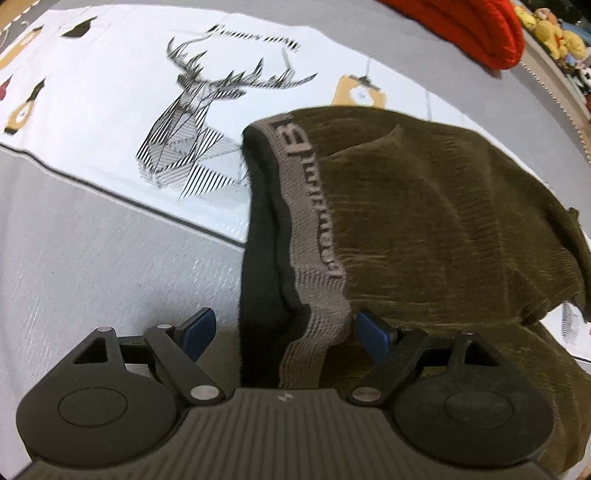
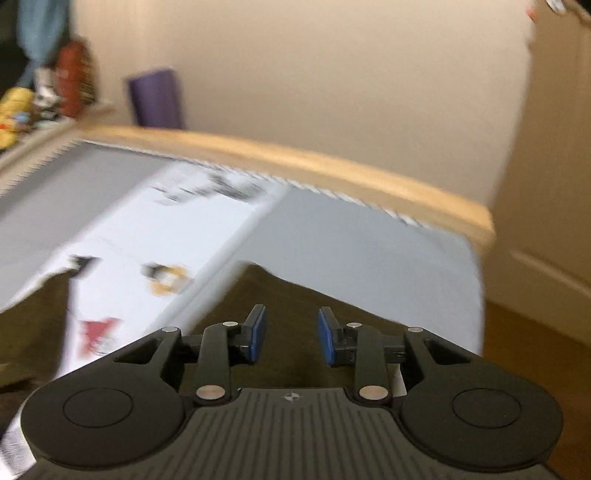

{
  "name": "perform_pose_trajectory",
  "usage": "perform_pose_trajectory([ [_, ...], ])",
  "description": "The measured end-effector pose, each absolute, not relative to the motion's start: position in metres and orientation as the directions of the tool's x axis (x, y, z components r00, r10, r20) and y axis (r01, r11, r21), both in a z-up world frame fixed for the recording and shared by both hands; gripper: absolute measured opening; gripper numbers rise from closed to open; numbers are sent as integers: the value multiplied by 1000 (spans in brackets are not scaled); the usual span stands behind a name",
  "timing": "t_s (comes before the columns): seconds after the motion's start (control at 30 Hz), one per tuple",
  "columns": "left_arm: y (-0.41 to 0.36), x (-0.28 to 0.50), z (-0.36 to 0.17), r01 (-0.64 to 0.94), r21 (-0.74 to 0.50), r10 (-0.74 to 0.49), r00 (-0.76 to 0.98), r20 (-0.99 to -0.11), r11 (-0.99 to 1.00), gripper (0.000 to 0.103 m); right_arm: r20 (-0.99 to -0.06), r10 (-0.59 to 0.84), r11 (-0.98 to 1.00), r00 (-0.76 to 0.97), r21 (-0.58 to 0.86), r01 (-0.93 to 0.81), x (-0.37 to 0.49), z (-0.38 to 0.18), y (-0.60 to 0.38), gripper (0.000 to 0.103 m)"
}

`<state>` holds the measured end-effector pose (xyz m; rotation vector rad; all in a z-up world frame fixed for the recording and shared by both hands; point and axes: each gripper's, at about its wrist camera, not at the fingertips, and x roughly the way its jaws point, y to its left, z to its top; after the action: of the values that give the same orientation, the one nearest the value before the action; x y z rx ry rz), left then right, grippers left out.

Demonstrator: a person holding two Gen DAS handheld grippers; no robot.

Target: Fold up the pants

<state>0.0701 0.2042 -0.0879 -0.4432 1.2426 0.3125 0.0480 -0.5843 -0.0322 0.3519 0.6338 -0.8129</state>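
A folded pair of olive pants (image 1: 424,221) covers the right part of the bedspread (image 1: 92,258), leaving bare cover to its left. A red knit garment (image 1: 469,29) lies beyond, near the far edge. In the right wrist view, a wooden rail (image 2: 295,158) borders the bed, with a wall close behind.

A home bedroom

Beyond the gripper (image 2: 291,334): a bed (image 2: 332,170) with printed bedding (image 1: 110,110), plush toys (image 1: 554,33), plain wall (image 2: 332,74).

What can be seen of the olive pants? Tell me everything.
The pants are olive green ribbed knit, folded over, with a grey lettered waistband and black lining. They lie on a white bedcover printed with a deer. The open left gripper straddles the waistband, its pads not pressing on it.
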Motion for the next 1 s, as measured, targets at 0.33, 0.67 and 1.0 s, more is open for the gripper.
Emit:
perform_pose_trajectory([
  [0.33,194,69,-105,-413,-178,-63,278,-959,893,74,-575,-274,851,771,229,473,84,-2,-478,36],
  [0.67,188,52,-82,-272,-76,21,337,-941,959,18,-531,-98,943,842,222,249,95,15,-378,37],
  [1.0,169,51,-44,-281,67,193,448,-873,957,24,-559,-56,956,827,208,205,106,7,-361,37],
])
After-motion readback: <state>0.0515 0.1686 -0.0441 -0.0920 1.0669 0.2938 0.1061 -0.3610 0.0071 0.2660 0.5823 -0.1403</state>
